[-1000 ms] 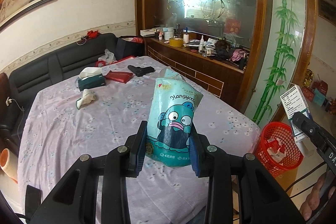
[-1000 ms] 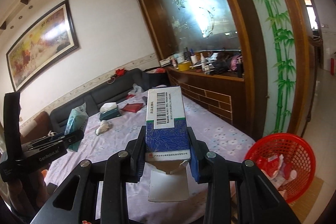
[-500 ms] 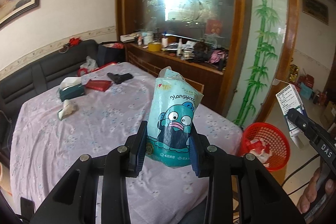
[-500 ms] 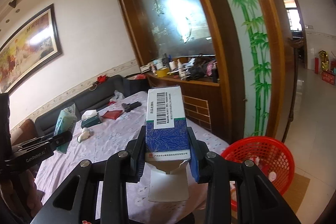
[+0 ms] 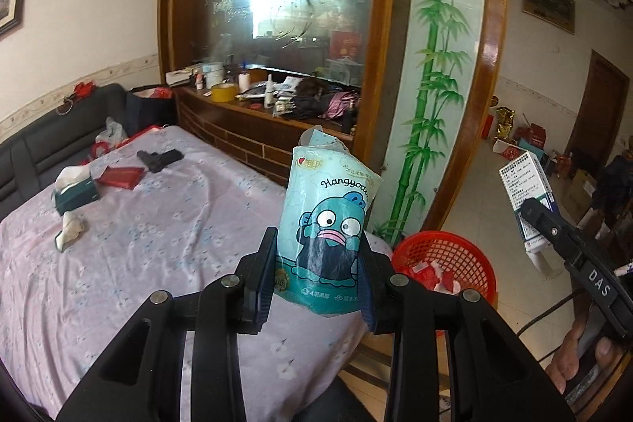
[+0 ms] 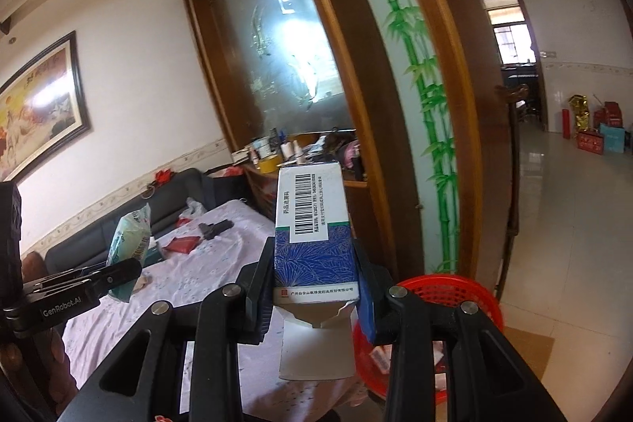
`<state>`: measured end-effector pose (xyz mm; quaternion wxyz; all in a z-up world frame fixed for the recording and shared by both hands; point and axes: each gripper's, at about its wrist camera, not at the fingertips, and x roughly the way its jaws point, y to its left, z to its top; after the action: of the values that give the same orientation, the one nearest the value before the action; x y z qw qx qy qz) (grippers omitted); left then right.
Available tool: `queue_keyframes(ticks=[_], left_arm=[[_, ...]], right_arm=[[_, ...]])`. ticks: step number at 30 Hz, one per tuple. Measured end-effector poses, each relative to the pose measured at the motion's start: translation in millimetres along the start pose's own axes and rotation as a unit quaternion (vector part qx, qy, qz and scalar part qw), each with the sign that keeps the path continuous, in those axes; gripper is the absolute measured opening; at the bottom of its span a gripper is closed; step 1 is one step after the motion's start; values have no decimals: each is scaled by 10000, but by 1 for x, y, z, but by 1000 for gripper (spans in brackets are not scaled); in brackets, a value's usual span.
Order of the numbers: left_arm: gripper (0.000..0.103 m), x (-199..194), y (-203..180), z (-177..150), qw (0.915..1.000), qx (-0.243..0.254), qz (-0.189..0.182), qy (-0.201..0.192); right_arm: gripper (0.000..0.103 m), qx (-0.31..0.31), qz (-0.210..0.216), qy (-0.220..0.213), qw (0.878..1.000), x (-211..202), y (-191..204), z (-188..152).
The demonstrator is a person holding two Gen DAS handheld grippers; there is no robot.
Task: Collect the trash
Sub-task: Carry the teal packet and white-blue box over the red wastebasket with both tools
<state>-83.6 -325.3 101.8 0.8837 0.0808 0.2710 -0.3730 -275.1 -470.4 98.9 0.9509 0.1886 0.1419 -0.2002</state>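
Trash, left: teal tissue pack [image 5: 330, 228] with a cartoon fish and "Hangyodon" print, top torn open, standing upright between the pads of the left gripper [image 5: 318, 275], held in the air past the table's near corner.
Trash, right: medicine carton [image 6: 314, 236], blue leaf pattern below, white panel with barcode above, bottom flap hanging open; clamped upright in the right gripper [image 6: 316, 289].
Left gripper: clenched on the tissue pack, both blue pads pressed against its sides.
Right gripper: clenched on the medicine carton, pads flat on its two narrow sides.
Cross-view: in the left view the carton shows at the far right, with fingers [image 5: 573, 358] of the person's hand below it.
Basket: red mesh wastebasket [image 5: 470, 244] on the tiled floor just beside the table corner, below and beyond both held items; it holds red and white scraps, kind hard to tell.
Table: lilac flowered cloth [image 5: 158, 232].
On the table, far end: dark green tissue box [image 5: 75, 194], crumpled white tissue [image 5: 71, 230] near it, flat red packet [image 5: 120, 176], black pistol-shaped object [image 5: 158, 159].
Behind table: black sofa [image 5: 47, 141].
Sideboard: wooden ledge [image 5: 253, 113] under an etched glass panel, cluttered with a tape roll, bottles and cloth.
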Motion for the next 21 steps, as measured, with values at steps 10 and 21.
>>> queue_keyframes(ticks=[10, 21], left_arm=[[34, 18, -40, 13, 9990, 197, -401, 27], [34, 50, -67, 17, 9974, 280, -624, 234]], right_arm=[[37, 96, -346, -91, 9993, -7, -23, 5], [37, 243, -587, -98, 9979, -10, -48, 8]])
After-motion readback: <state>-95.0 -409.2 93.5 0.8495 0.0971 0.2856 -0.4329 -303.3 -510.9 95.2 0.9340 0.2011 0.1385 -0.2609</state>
